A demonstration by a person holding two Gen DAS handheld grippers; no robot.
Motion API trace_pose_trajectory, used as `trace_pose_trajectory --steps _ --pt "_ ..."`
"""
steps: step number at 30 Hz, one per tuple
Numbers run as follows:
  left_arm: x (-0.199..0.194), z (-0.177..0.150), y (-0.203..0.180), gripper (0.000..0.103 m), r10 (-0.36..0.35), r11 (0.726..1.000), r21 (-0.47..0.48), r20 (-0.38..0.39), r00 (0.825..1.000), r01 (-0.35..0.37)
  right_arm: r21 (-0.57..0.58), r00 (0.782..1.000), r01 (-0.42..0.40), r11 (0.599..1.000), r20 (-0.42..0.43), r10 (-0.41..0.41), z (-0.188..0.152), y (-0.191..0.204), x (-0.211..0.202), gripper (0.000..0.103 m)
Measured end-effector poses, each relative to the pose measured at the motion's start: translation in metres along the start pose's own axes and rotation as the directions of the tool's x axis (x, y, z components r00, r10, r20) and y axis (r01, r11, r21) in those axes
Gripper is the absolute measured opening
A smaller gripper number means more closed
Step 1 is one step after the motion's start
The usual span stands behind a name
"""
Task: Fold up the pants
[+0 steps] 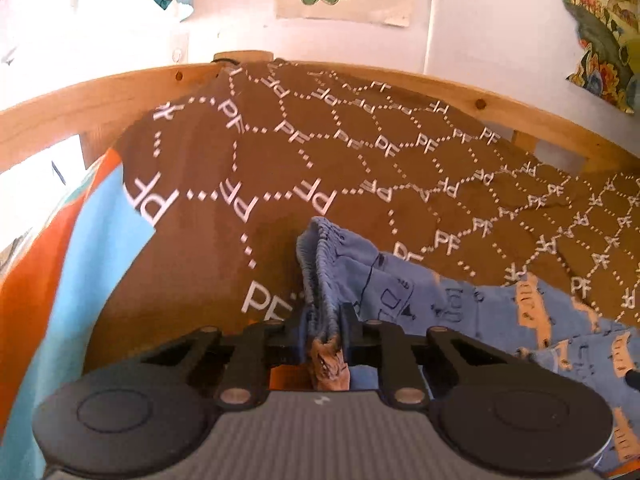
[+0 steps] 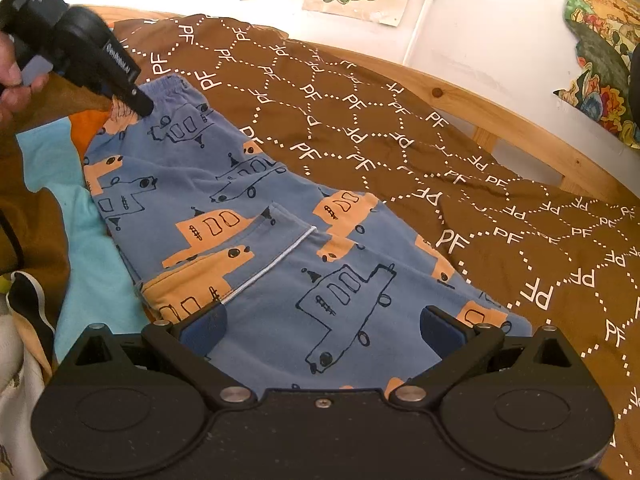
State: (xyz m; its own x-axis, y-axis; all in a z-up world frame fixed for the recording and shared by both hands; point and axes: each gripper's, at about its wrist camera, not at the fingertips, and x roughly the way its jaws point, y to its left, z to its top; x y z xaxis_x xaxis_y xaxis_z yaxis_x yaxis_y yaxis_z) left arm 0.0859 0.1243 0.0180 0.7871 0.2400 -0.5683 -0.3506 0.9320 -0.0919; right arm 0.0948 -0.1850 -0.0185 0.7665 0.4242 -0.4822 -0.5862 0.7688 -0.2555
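Blue pants (image 2: 280, 240) printed with orange and outlined trucks lie on a brown "PF" blanket (image 2: 440, 140). A white drawstring (image 2: 272, 264) crosses them. My left gripper (image 1: 325, 330) is shut on the pants (image 1: 400, 292) at the elastic waistband corner, which bunches up between the fingers. It also shows in the right wrist view (image 2: 134, 102) at the far left corner of the pants. My right gripper (image 2: 324, 324) is open, its fingers spread just above the near part of the pants, holding nothing.
A wooden bed rail (image 2: 500, 116) runs behind the blanket, with a white wall and posters beyond. Light blue and orange cloth (image 2: 72, 184) lies left of the pants. More cloth (image 2: 16, 340) is piled at the lower left.
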Motion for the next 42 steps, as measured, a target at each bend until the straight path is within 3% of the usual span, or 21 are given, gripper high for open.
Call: trace_pose_trajectory --steps 7,14,20,25,30,36,38,40,42 --pt "-0.032 0.024 -0.038 0.018 -0.077 0.993 0.092 0.000 0.997 0.077 0.041 0.999 0.047 0.998 0.007 -0.048 0.008 -0.015 -0.007 0.102" --pt "-0.052 0.046 -0.101 0.018 -0.200 0.951 0.223 -0.076 0.977 0.212 0.194 0.981 0.188 0.963 0.011 -0.193 0.019 -0.087 -0.030 0.102" --pt "-0.067 0.046 -0.173 0.018 -0.311 0.872 0.354 -0.130 0.942 0.337 0.342 0.959 0.276 0.898 -0.043 -0.279 0.016 -0.158 -0.050 0.102" --pt "-0.065 0.034 -0.225 0.018 -0.380 0.807 0.409 -0.190 0.905 0.425 0.469 0.953 0.296 0.832 -0.087 -0.290 0.003 -0.204 -0.063 0.102" --pt "-0.048 0.014 -0.261 0.018 -0.413 0.776 0.402 -0.258 0.873 0.486 0.536 0.945 0.320 0.781 -0.123 -0.303 -0.010 -0.225 -0.066 0.102" --pt "-0.033 -0.018 -0.284 0.019 -0.449 0.735 0.404 -0.314 0.837 0.546 0.562 0.952 0.304 0.770 -0.157 -0.261 -0.021 -0.226 -0.054 0.102" --pt "-0.025 -0.033 -0.290 0.030 -0.463 0.692 0.424 -0.359 0.810 0.584 0.548 0.953 0.302 0.780 -0.167 -0.252 -0.022 -0.224 -0.049 0.102" --pt "-0.022 -0.045 -0.289 0.043 -0.458 0.680 0.422 -0.394 0.797 0.599 0.528 0.952 0.307 0.792 -0.180 -0.249 -0.023 -0.220 -0.044 0.102" --pt "-0.024 -0.050 -0.282 0.051 -0.450 0.679 0.422 -0.408 0.795 0.601 0.517 0.951 0.307 0.799 -0.187 -0.245 -0.024 -0.218 -0.041 0.102"
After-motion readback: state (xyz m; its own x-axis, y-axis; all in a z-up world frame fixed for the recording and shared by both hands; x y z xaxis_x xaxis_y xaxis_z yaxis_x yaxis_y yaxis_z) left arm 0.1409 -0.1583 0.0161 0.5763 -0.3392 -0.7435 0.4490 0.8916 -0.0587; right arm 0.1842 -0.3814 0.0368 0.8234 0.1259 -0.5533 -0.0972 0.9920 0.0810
